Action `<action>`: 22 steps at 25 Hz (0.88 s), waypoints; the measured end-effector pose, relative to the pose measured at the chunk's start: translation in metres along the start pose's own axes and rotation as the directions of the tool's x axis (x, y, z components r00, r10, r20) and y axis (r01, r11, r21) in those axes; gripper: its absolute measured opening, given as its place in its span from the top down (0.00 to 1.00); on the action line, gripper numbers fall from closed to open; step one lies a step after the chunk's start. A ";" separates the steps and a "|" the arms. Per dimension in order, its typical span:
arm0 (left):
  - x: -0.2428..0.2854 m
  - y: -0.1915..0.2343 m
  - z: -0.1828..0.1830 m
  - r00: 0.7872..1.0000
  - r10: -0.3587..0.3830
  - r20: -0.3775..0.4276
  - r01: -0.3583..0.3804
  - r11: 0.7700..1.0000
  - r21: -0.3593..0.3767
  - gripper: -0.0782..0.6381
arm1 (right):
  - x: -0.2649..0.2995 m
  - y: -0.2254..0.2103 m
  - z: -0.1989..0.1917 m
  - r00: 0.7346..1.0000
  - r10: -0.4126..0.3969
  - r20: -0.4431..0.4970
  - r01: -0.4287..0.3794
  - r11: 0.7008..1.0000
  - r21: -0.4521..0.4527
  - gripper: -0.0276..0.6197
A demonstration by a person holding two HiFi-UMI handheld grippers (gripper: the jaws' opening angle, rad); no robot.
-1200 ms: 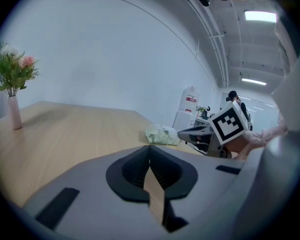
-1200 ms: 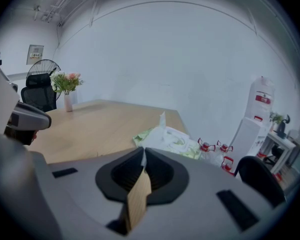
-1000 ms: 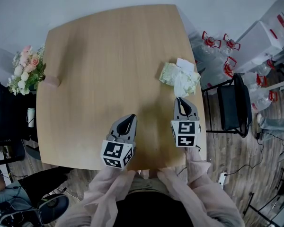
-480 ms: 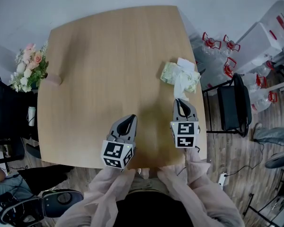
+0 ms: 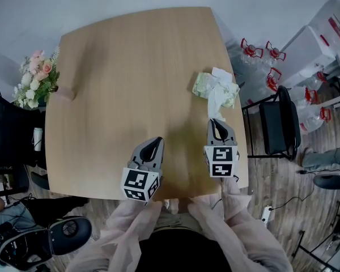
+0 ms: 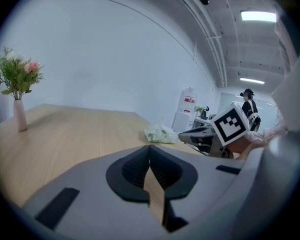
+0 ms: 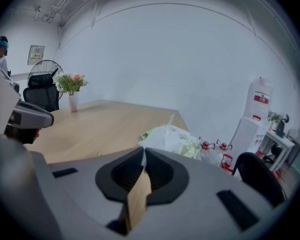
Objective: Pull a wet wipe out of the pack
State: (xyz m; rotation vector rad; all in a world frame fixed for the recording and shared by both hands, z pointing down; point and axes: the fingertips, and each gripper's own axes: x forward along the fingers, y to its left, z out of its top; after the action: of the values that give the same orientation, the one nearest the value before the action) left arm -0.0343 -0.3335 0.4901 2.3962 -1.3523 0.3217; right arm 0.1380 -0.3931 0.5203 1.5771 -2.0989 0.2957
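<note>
My right tongs [image 5: 217, 119] were clamped on the tip of a wet wipe [image 5: 216, 102] drawn taut from the green pack [image 5: 202, 86], which lay at the desk's [image 5: 130, 67] three o'clock edge. My left tongs [image 5: 157, 141], at seven o'clock, were closed and empty.

Wooden table [image 5: 130, 61], wipe pack [image 5: 207, 86] by right edge, vase [image 5: 63, 94] at left

left gripper [image 5: 156, 142], right gripper [image 5: 216, 120], both closed
</note>
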 end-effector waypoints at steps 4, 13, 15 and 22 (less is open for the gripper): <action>-0.006 -0.004 -0.001 1.000 -0.004 0.003 0.004 1.000 0.005 0.87 | -0.008 0.004 -0.002 1.000 0.000 -0.003 0.000 1.000 0.006 0.93; -0.022 -0.015 0.000 1.000 -0.018 0.020 0.017 1.000 0.019 0.87 | -0.029 0.013 0.000 1.000 -0.006 0.012 0.005 1.000 0.010 0.93; -0.026 -0.016 0.001 1.000 -0.019 0.024 0.018 1.000 0.020 0.87 | -0.034 0.015 0.001 1.000 -0.008 0.011 0.008 1.000 0.009 0.93; -0.043 -0.019 0.003 0.999 -0.027 0.043 0.026 0.999 0.029 0.87 | -0.052 0.021 0.000 0.999 -0.029 0.028 0.029 1.000 -0.001 0.93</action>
State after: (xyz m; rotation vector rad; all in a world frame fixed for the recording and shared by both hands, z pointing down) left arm -0.0402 -0.2926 0.4676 2.4555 -1.3415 0.2854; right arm 0.1290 -0.3432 0.4965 1.6176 -2.0948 0.2638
